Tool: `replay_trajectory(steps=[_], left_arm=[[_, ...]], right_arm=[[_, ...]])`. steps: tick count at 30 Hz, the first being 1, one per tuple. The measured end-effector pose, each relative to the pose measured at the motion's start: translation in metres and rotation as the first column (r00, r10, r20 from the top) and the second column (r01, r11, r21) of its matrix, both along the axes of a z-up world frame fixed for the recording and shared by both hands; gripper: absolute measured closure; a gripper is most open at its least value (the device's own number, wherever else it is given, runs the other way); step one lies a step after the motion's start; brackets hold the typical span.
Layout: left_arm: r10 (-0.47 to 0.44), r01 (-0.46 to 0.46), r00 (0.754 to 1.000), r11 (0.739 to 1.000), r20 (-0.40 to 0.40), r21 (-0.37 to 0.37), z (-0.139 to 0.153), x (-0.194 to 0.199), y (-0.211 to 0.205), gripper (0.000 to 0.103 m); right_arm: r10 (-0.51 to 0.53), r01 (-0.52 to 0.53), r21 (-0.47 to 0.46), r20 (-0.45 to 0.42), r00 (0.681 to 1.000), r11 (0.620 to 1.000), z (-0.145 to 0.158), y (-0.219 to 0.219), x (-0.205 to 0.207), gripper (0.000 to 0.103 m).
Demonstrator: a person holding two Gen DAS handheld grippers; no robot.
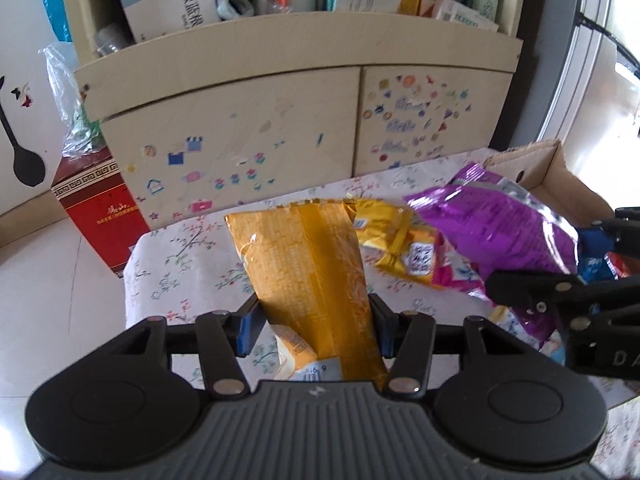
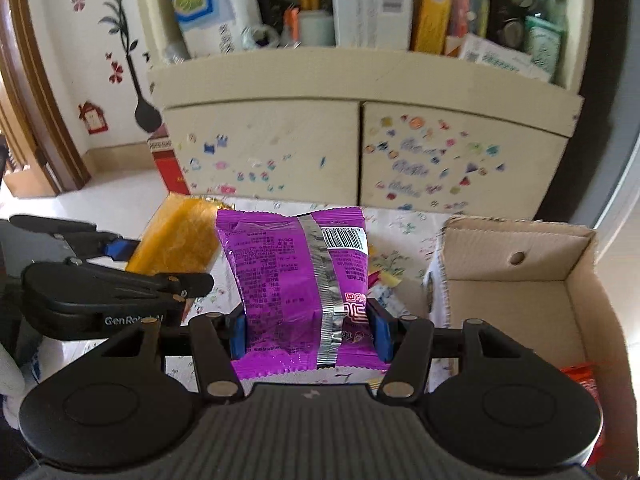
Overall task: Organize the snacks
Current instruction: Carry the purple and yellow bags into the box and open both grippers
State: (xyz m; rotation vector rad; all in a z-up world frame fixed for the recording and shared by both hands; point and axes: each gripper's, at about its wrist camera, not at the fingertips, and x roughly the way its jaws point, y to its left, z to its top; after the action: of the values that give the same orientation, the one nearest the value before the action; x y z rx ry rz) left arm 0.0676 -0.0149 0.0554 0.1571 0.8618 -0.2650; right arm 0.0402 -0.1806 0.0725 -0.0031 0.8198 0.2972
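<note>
My left gripper (image 1: 316, 326) is shut on a yellow-orange snack bag (image 1: 304, 272), which stands lifted above the floral tablecloth (image 1: 176, 272). My right gripper (image 2: 310, 336) is shut on a purple snack bag (image 2: 292, 276) with a silver seam and barcode, also held off the table. In the left wrist view the purple bag (image 1: 492, 232) hangs to the right, pinched by the right gripper (image 1: 560, 292). From the right wrist camera, the yellow bag (image 2: 176, 240) and the left gripper (image 2: 120, 268) appear at the left. Small yellow and pink snack packets (image 1: 404, 256) lie on the cloth between them.
An open cardboard box (image 2: 512, 292) sits on the table at the right, with a red packet (image 2: 584, 380) by its near corner. Behind the table stands a beige cabinet (image 1: 280, 120) covered in stickers, its shelf crowded with boxes and bottles. A red carton (image 1: 100, 216) stands on the floor at left.
</note>
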Motion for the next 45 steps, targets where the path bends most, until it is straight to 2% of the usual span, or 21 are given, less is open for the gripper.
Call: replay_trajectory(steps=[10, 20, 32, 42, 43, 45], left_arm=[[-0.049, 0.051, 0.998, 0.998, 0.031, -0.045, 0.008, -0.005, -0.038, 0.05], [-0.131, 0.135, 0.99, 0.986, 0.05, -0.094, 0.009, -0.013, -0.082, 0.05], [-0.231, 0.243, 0.968, 0.961, 0.101, -0.131, 0.009, -0.016, -0.141, 0.05], [-0.267, 0.275, 0.961, 0.948, 0.074, -0.159, -0.006, -0.002, -0.172, 0.049], [-0.271, 0.28, 0.96, 0.946, 0.073, -0.165, -0.007, -0.001, -0.175, 0.048], [-0.266, 0.276, 0.961, 0.944, 0.075, -0.181, -0.008, 0.0, -0.179, 0.036]], right_arm=[[-0.095, 0.094, 0.018, 0.05, 0.994, 0.995, 0.02, -0.041, -0.012, 0.04], [-0.218, 0.216, 0.04, 0.078, 0.973, 0.976, 0.032, -0.089, -0.025, 0.04], [-0.344, 0.341, 0.056, 0.051, 0.938, 0.938, 0.028, -0.131, -0.036, 0.04], [-0.449, 0.448, 0.067, 0.001, 0.893, 0.891, 0.02, -0.157, -0.041, 0.04], [-0.46, 0.46, 0.067, -0.008, 0.888, 0.885, 0.017, -0.159, -0.039, 0.04], [-0.479, 0.48, 0.057, -0.025, 0.877, 0.876, 0.012, -0.16, -0.038, 0.037]])
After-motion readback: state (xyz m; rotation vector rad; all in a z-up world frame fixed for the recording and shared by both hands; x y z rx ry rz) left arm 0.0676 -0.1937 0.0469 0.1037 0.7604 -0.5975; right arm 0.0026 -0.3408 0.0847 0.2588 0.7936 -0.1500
